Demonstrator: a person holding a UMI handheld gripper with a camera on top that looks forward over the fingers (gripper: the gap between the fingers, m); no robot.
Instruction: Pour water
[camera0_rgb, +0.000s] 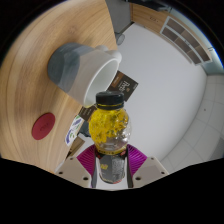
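Between the magenta pads (88, 160) of the tongs (110, 163) sits one yellow-filled, black-lidded bottle (110, 128), gripped from both sides, label unreadable, above the counter (35, 60) bearing one grey cup (75, 66).

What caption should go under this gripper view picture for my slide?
Gripper shut on a yellow bottle with black cap, near a grey cup on the wooden table.

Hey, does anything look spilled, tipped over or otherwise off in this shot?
Nothing stands out. The yellow bottle is upright, capped, held in the gripper with its jaws closed on it. The grey mug sits upright on the table; no spills show.
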